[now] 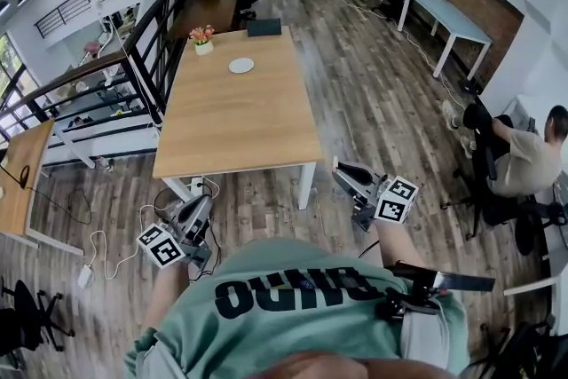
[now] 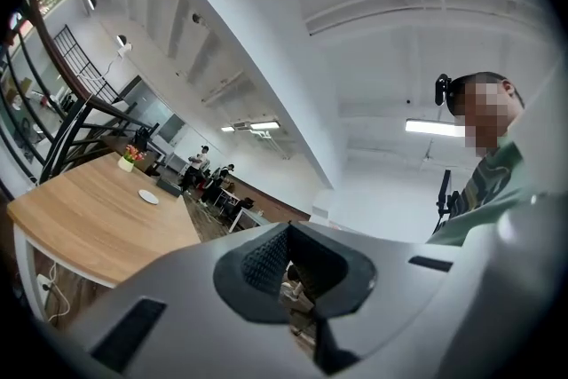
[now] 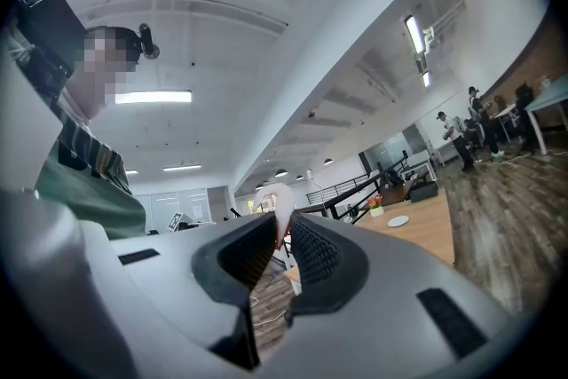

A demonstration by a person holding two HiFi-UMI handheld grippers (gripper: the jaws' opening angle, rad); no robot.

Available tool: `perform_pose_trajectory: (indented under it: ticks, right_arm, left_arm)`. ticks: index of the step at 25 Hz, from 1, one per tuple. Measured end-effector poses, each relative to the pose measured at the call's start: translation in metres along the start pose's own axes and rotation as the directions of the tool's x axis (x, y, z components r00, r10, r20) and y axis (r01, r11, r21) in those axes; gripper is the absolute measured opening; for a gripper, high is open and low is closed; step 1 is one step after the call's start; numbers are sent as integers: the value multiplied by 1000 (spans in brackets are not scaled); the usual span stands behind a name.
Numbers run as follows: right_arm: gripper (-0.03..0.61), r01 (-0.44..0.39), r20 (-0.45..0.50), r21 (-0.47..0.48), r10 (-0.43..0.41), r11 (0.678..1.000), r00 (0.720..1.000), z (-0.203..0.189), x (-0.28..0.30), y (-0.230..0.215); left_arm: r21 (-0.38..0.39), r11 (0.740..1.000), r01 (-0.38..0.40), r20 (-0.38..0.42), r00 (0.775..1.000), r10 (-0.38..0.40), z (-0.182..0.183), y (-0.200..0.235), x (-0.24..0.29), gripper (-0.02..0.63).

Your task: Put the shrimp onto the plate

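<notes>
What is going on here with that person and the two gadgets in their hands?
A person in a green shirt stands a little short of a wooden table, holding a two-jaw gripper in each hand. The right gripper pinches a pale pink shrimp between its jaws. The left gripper has its jaws close together with nothing in them. A white plate sits toward the table's far end, near a small pot of flowers. The shrimp is not on the plate yet.

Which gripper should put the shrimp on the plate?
Right: the right gripper has the shrimp pinched in its jaws, while the left gripper holds nothing. The plate lies far off on the table for both.
</notes>
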State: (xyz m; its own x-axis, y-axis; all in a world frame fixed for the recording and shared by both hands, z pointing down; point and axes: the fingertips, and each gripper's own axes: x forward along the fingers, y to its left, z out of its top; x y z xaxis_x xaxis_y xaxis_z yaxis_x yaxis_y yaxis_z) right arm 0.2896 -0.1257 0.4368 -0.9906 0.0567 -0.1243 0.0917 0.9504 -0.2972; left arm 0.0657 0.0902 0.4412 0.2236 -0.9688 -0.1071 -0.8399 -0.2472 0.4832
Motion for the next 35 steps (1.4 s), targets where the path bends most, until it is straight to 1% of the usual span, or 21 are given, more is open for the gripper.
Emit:
perform_pose_trajectory:
  ticks: [4,8,12,16,21,25,28,30,35]
  right_arm:
    - [55,22,25,15,-22,1000,999,-5,-16,-16]
    - [55,38,33,44,-39,998,999,-19,-25,-26]
    - [55,52,45,51,-54,997,998,-23,-28,-33]
    - [55,86,61,46,-88,995,994,-25,-26,-37]
    - [55,130,42,31,-131,991,990,-30,-2,-43]
    - [55,161,13,2,-161,987,987,-34,45,-51]
    - [55,189,-2,-5,-189,982,982,-30,97,-66]
    - [55,174,-6,-13,-174,985,985,-22,145,-65]
    - [55,111,-39,-92,-115,990,993,-1,280,-66]
  left_arm:
    - [-1,1000,26,-46,999,-26,-9,-5,28,3]
    - [1,1000,30,-89,996,-30,-11,-4,44,3]
    - [11,999,41,-106,994,-40,-5,1,59,3]
    - [13,998,69,-130,989,-67,1,11,68,3]
    - [1,994,112,-116,987,-111,15,43,67,3]
    - [-11,989,144,-99,985,-145,28,94,58,3]
    - [-19,987,161,-78,984,-162,44,143,49,3]
    - [-13,987,159,-74,984,-160,65,176,36,3]
    - [30,988,151,-52,987,-150,133,263,9,3]
